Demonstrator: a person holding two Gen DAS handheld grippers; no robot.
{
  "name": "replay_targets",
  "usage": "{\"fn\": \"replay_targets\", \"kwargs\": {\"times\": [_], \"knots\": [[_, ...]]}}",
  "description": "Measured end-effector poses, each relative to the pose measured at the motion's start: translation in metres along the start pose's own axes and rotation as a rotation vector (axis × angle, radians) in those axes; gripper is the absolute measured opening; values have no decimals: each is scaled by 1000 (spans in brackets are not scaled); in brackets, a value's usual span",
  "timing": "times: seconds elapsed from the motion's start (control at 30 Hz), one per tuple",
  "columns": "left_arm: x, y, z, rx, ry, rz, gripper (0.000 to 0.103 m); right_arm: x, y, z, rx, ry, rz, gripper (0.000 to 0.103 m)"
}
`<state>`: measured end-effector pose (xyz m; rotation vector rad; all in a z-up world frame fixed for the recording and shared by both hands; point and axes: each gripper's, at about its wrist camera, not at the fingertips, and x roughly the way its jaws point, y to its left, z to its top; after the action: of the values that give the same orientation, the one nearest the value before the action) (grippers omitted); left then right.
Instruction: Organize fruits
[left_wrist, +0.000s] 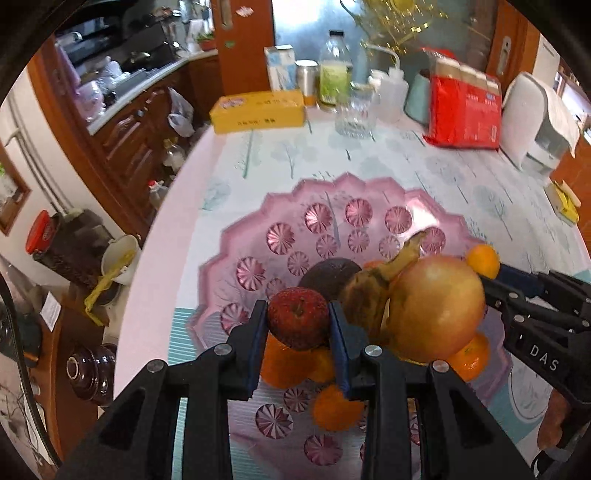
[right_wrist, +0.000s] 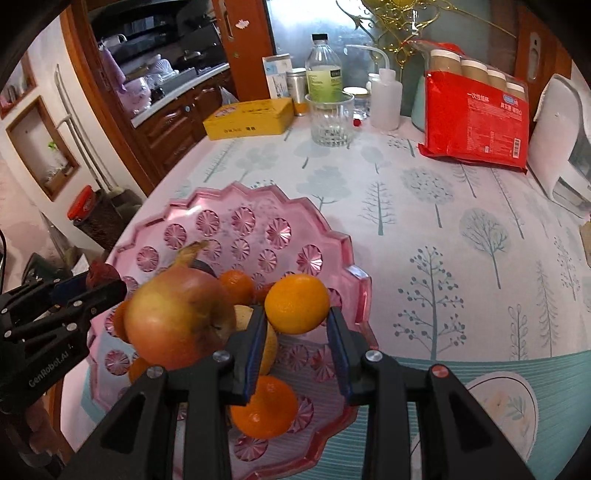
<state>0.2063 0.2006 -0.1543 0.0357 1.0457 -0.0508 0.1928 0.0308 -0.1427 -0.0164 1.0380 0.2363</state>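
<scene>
A pink glass fruit plate (left_wrist: 258, 206) (right_wrist: 207, 201) sits on the tree-print tablecloth. It holds a large yellow-red apple (left_wrist: 436, 310) (right_wrist: 177, 317), a browned banana (left_wrist: 373, 291), a dark fruit (left_wrist: 332, 273) and several oranges (left_wrist: 336, 408) (right_wrist: 266, 406). My left gripper (left_wrist: 298, 321) is shut on a small red apple (left_wrist: 298, 317) above the plate's near side; it shows at the left in the right wrist view (right_wrist: 99, 277). My right gripper (right_wrist: 297, 317) is shut on an orange (right_wrist: 297, 302) over the plate's right part; it also shows in the left wrist view (left_wrist: 484, 260).
At the table's far side stand a yellow box (right_wrist: 247, 118), a glass tumbler (right_wrist: 328, 120), a bottle (right_wrist: 325, 74), a white squeeze bottle (right_wrist: 386, 96), a red pack of cups (right_wrist: 476, 118) and a white appliance (right_wrist: 561, 140). The table's left edge drops to kitchen cabinets.
</scene>
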Motion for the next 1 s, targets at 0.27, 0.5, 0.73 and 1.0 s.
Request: {"fn": "replay_targets", "kwargs": {"times": [0.27,0.5,0.73,1.0], "knots": [[10,-1,-3,23,28,0,68,-6,3,-4,0,-15,-36,55],[-3,-1,-6,17,28,-26,84,-20,-1,-12,31,-21,-42,57],[-28,-8,-16,29,20,-32,89,-46,-2,-28,59,-19,-39,57],[-76,-35,-39,78,9,-55,90,-90,2,-60,81,-14,-36,65]]}}
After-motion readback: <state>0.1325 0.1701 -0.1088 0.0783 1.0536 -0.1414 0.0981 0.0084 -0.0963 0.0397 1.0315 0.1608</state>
